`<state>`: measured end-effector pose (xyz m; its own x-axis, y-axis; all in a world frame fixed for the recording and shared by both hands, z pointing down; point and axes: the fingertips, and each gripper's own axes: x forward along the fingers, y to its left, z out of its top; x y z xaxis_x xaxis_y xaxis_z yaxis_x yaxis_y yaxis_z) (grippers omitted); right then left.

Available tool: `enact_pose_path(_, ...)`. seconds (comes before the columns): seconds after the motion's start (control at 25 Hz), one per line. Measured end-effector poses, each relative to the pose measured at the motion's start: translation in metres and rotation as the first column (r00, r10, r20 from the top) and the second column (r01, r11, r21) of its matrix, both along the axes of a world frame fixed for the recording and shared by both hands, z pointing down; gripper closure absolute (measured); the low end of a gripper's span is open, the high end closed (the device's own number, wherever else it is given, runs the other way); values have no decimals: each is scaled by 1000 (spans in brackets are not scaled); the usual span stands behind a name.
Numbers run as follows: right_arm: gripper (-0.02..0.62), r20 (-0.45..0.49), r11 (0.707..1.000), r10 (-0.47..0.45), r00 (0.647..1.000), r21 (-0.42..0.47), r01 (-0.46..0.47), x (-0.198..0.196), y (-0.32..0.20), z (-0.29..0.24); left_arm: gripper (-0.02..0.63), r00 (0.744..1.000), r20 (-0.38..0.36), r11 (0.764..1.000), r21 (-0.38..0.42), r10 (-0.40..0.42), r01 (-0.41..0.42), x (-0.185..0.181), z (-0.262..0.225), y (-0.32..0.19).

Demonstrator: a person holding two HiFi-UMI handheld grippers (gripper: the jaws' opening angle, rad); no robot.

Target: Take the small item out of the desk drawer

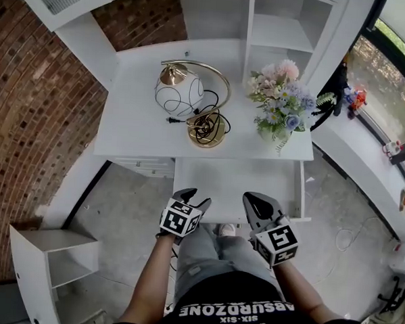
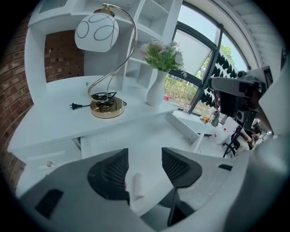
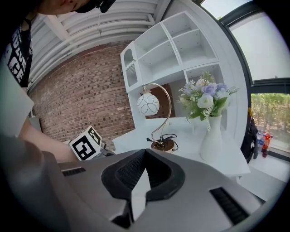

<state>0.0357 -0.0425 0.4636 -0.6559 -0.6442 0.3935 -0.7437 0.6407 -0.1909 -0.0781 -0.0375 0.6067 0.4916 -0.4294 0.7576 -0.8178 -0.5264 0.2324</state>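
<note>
Tongs: two, side by side at the lower middle of the head view, at the near edge of the drawer.
Left tongs (image 1: pixel 194 197) (image 2: pixel 145 154): jaws spread wide, pinching nothing.
Right tongs (image 1: pixel 260 203) (image 3: pixel 145 152): jaws pressed together at the tips, with nothing between them.
Small item: one small white roll (image 2: pixel 136 185). It lies on the drawer floor in the gap between the left tongs' jaws, close to the jaw at frame left. Whether it touches that jaw cannot be told.
Drawer (image 1: pixel 300 191) (image 2: pixel 149 133): one, standing open below the table's front edge at the centre of the head view. Its floor is otherwise bare white.
Table (image 1: pixel 133 124): one, white.
Lamp (image 1: pixel 181 92) (image 2: pixel 97 31) (image 3: pixel 148 103): one, with a white globe on a gold arc and a gold base, at the table's middle.
Vase of flowers (image 1: pixel 281 101) (image 2: pixel 156 88) (image 3: pixel 211 136): one, to the right of the lamp.
Marker cubes: two, one on each of the tongs (image 1: pixel 180 220) (image 1: pixel 279 242).
</note>
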Motion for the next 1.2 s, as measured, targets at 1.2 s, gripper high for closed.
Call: enact_pose_path(1.2,597,-24,996,-17,1000,-89,15,-11,-27,37,393,973,103,945,-277,207,-172,9,115,8)
